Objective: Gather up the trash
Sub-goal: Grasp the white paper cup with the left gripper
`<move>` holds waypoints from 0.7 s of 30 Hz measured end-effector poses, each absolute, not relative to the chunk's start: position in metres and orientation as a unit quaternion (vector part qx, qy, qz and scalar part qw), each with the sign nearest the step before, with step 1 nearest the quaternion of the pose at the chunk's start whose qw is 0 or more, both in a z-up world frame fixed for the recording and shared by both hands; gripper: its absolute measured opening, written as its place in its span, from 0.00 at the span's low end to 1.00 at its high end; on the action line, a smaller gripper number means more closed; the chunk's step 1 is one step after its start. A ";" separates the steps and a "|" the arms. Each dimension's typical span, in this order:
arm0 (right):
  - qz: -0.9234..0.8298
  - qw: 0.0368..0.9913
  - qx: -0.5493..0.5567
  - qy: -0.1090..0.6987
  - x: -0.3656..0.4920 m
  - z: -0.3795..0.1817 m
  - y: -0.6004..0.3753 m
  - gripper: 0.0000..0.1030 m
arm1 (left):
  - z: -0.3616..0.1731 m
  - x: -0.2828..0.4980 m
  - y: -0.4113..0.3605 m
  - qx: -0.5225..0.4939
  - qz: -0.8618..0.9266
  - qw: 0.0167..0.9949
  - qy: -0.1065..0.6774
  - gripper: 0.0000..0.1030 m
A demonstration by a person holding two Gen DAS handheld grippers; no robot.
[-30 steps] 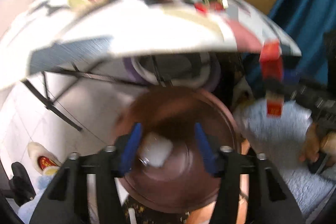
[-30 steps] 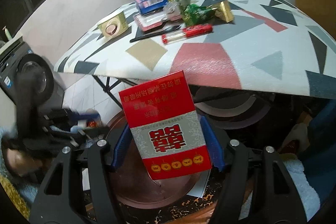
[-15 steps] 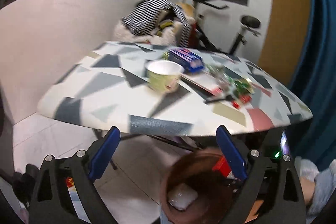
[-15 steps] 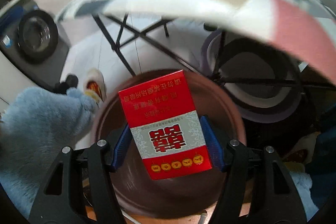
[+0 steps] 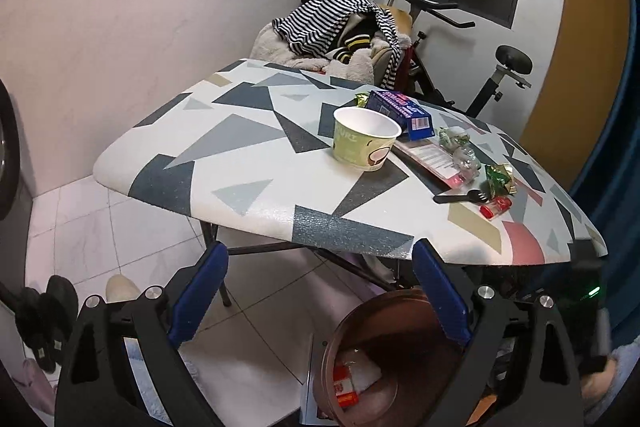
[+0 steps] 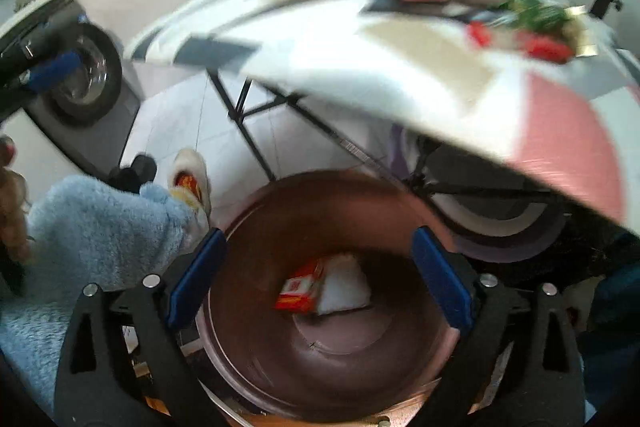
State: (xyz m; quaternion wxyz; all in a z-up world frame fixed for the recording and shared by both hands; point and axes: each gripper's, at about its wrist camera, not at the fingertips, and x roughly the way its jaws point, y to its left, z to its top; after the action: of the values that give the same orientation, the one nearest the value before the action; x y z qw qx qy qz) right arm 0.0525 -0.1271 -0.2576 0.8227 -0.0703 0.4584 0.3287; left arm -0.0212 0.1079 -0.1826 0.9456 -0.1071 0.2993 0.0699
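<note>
Left gripper [image 5: 320,301] is spread wide and empty, now raised to face the table [image 5: 256,195]; right gripper [image 6: 318,281], also wide open, has let go the red box [image 6: 301,290], which lies in the bin [image 6: 400,379] beside a white wad [image 6: 345,285]. So two items are binned. Left to right on the table I count one cup [image 5: 365,139], one blue box [image 5: 402,113], one flat packet [image 5: 430,157], one clear wrapper [image 5: 460,147], one fork [image 5: 460,197], one green wrapper [image 5: 498,179], one red tube [image 5: 496,206]; the cup looks nearest.
</note>
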 end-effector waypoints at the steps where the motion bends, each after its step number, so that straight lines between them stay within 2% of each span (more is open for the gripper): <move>1: 0.323 0.830 -0.064 0.451 0.053 -0.250 -0.136 0.93 | -0.182 -0.021 0.106 -0.105 0.068 0.946 0.300 0.88; 11: 0.228 0.897 -0.009 0.379 0.067 -0.179 -0.213 0.94 | -0.167 -0.012 0.092 -0.091 0.051 0.947 0.303 0.88; 21: 0.186 0.913 -0.003 0.364 0.081 -0.156 -0.235 0.95 | -0.142 0.026 0.081 -0.067 0.005 0.947 0.315 0.92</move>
State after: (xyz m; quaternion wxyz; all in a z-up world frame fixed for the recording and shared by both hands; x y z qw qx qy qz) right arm 0.0805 -0.2348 -0.1558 0.9126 -0.0031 0.3638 0.1864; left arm 0.0256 0.0808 -0.1416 0.9468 -0.0671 0.3147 0.0051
